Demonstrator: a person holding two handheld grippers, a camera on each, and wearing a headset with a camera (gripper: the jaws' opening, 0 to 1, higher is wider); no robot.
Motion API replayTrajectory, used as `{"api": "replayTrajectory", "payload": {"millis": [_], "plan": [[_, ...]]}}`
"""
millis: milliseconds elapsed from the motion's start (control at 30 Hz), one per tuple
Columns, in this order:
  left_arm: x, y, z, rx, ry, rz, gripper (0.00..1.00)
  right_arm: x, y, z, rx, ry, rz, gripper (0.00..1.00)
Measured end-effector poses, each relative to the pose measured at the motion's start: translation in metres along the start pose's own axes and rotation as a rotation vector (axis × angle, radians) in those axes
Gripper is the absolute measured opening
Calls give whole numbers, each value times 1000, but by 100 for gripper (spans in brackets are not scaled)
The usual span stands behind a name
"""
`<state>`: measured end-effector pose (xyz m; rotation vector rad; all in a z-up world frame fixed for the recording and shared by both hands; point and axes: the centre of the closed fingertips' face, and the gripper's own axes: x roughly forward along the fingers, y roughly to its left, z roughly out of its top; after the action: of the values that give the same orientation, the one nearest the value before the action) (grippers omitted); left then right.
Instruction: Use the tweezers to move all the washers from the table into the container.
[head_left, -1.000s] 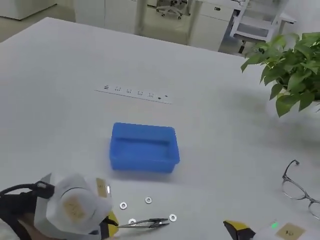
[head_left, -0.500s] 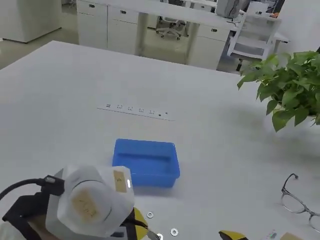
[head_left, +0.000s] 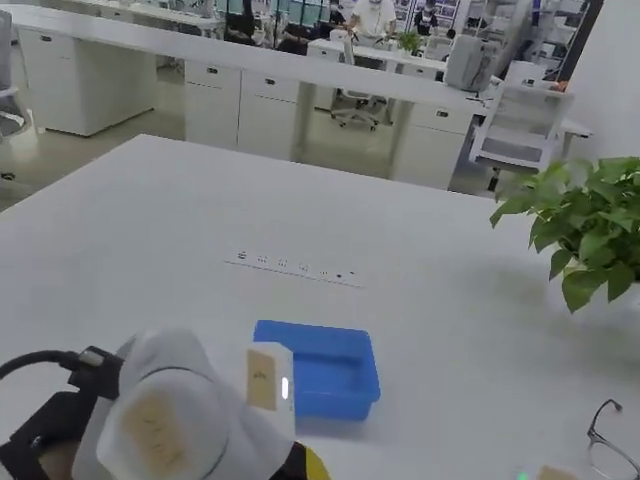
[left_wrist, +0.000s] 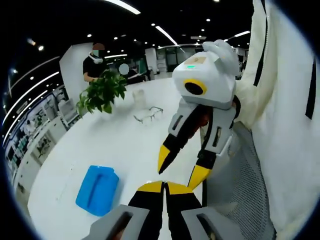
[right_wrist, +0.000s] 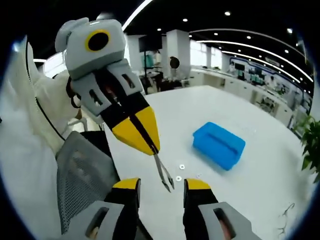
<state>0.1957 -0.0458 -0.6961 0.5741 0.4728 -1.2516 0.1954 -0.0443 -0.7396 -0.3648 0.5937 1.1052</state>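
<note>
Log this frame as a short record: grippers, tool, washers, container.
left gripper: shut on the tweezers
right gripper: open, empty
washers: three lying on the table near the tweezers' tips
container: blue, open-topped, on the table beyond the washers
also in view: glasses, potted plant

The container (head_left: 320, 368) sits on the counter (head_left: 150, 230), a socket strip (head_left: 295, 268) behind it, a plant (head_left: 590, 220) well to its right, and glasses (head_left: 612, 452) right and nearer. Washers (right_wrist: 181, 165) lie on the counter near the container's front.
</note>
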Motion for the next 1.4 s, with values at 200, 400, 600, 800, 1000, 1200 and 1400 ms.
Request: {"api": "replayTrajectory", "payload": {"millis": [200,400,600,800,1000,1200,1400], "plan": [[-21,-8,16,77,14,-30,0,2,10,19,-169,9,44,14],[-29,-14,22,144,37,-53,0,-1,18,29,-233,-3,64,11],[-33,-16,22,165,51,-74,0,0,21,27,-273,9,82,7],[-34,-20,21,166,38,-91,0,3,26,35,-264,-23,99,12],[-35,-22,22,168,36,-89,0,6,28,31,-267,-6,116,5],[-33,-16,21,129,-12,-38,0,8,25,28,-281,4,96,3],[-30,-9,15,-53,-124,49,11,13,19,27,-240,0,84,2]]}}
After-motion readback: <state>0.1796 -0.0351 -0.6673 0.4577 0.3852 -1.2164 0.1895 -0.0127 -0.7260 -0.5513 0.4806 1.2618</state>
